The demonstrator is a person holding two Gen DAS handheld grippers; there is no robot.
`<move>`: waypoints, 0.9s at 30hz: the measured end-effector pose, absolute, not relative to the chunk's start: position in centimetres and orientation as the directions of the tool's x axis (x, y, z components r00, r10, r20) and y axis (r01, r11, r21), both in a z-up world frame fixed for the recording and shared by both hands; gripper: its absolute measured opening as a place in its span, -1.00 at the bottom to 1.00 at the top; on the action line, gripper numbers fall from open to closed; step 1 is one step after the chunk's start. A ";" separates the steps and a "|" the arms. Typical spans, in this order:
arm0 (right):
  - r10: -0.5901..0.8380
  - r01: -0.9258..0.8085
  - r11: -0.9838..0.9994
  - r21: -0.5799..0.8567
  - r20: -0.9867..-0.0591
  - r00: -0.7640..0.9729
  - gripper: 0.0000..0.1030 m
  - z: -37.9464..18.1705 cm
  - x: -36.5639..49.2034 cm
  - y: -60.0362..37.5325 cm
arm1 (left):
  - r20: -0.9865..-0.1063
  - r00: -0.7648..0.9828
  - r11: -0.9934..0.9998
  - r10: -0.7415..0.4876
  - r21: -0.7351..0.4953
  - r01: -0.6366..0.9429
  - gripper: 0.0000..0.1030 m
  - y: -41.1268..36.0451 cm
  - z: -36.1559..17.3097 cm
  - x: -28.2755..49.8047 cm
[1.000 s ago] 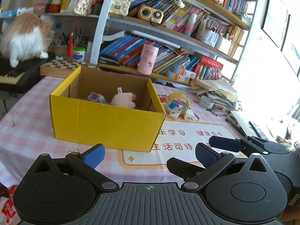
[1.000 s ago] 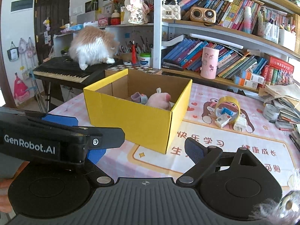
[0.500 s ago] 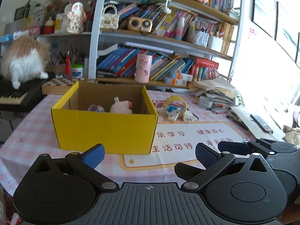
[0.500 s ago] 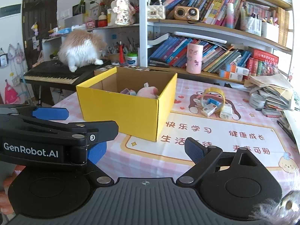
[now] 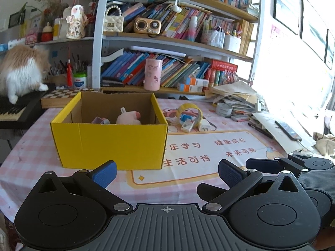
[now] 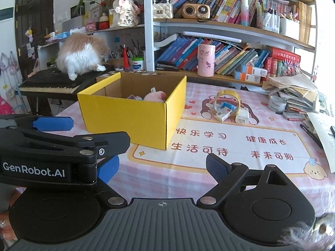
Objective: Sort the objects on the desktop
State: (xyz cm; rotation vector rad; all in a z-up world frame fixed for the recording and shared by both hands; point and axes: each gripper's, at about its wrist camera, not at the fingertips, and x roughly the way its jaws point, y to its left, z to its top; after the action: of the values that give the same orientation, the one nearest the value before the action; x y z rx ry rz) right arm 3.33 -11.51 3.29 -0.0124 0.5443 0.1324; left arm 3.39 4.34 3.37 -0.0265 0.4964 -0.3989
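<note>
Checked tablecloth table [image 5: 31,156] bears yellow box [image 5: 108,144], tape roll [image 5: 189,109], perhaps chargers.

The side of the left tongs [image 6: 52,144] carries white letters "GenRobot.AI". The mat [image 6: 230,146] on the bench shows four orange Chinese phrases in two rows: "快乐学习" and "健康成长" above, "生活可待" and "未来可期" below. The print on the book spines and small boxes on the shelf [image 6: 230,27] is too small to read
</note>
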 end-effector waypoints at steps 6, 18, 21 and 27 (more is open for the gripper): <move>0.100 -0.109 0.994 0.013 -0.521 0.848 0.74 3.3 3.1 -11.6 | -0.449 0.805 0.918 -0.388 -0.106 0.383 1.00 4.0 3.5 3.3; 0.067 -0.073 0.997 0.008 -0.524 0.849 0.74 3.3 2.9 -12.2 | -0.469 0.764 0.894 -0.443 -0.164 0.417 1.00 3.8 3.0 4.4; 0.065 -0.070 0.998 0.011 -0.527 0.847 0.74 3.3 2.9 -12.4 | -0.472 0.767 0.897 -0.434 -0.150 0.415 1.00 3.5 3.0 4.4; 0.063 -0.068 0.998 0.011 -0.532 0.844 0.74 3.3 3.0 -12.7 | -0.476 0.773 0.903 -0.419 -0.126 0.412 1.00 2.9 3.1 4.9</move>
State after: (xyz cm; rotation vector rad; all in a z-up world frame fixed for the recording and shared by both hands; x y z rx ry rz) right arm 3.04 -12.71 3.32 -0.0085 0.5614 0.0688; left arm 4.88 2.92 3.10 -0.0147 0.5191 -0.4501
